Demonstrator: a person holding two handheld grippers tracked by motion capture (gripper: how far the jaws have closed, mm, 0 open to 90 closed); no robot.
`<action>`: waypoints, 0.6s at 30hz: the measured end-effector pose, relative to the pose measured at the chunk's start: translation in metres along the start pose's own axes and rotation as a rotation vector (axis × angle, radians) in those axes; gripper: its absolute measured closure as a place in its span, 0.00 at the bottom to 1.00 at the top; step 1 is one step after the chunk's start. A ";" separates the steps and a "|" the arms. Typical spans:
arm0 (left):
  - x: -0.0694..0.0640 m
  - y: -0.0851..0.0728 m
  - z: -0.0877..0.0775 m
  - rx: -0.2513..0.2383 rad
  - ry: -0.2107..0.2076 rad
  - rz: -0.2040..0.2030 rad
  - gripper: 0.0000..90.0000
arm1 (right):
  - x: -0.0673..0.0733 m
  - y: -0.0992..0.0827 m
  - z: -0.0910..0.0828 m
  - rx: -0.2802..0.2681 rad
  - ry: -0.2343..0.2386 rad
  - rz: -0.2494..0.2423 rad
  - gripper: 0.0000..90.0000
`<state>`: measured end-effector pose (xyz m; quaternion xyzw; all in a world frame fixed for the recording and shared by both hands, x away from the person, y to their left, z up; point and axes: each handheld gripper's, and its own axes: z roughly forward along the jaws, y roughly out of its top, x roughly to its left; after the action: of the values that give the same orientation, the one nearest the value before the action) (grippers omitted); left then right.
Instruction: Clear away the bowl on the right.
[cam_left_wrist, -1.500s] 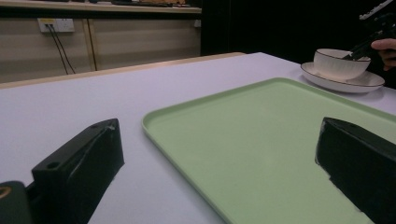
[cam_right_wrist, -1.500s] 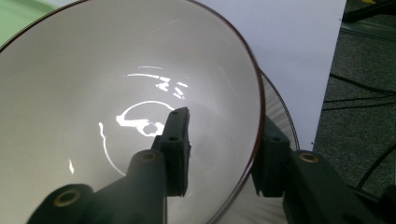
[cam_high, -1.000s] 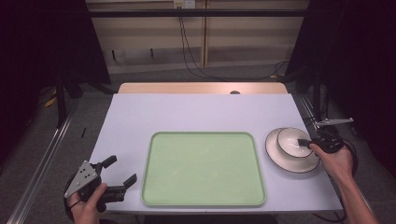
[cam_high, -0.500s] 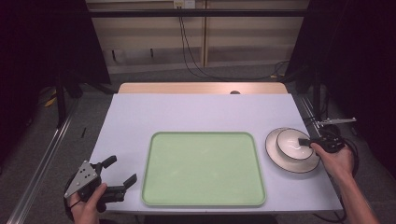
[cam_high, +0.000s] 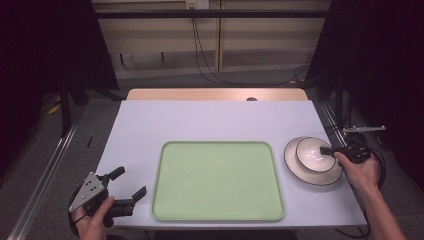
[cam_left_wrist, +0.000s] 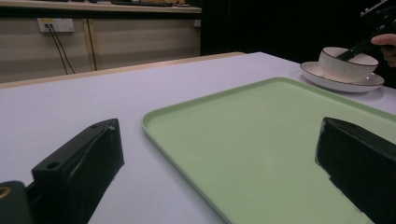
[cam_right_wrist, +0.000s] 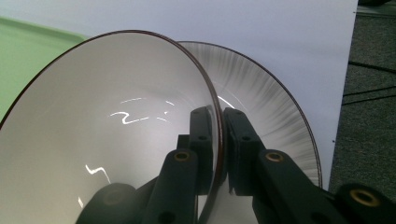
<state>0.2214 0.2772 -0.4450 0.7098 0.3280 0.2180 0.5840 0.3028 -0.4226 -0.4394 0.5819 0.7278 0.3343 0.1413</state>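
A white bowl with a dark rim stands on a matching plate at the table's right edge. My right gripper is shut on the bowl's rim. In the right gripper view one jaw lies inside the bowl and the other outside, over the plate, with the gripper pinching the wall. My left gripper rests open at the front left corner, holding nothing. From the left gripper view, that gripper faces the green tray, with the bowl beyond it.
The light green tray lies flat in the middle front of the white table, between the two hands. Cables hang at the back wall, and a metal stand sits just off the right edge.
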 end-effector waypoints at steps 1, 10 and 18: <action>0.000 0.000 0.001 0.000 0.003 -0.007 0.01 | -0.001 0.000 0.000 0.000 0.010 0.004 0.92; 0.001 0.000 0.000 -0.009 0.000 -0.012 0.01 | -0.002 0.001 -0.001 -0.007 0.024 0.008 0.92; 0.001 0.000 -0.002 -0.009 0.008 -0.011 0.01 | -0.003 0.002 -0.005 -0.029 0.027 0.008 0.92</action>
<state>0.2205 0.2790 -0.4445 0.7045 0.3334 0.2189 0.5871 0.3017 -0.4265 -0.4348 0.5783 0.7223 0.3531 0.1383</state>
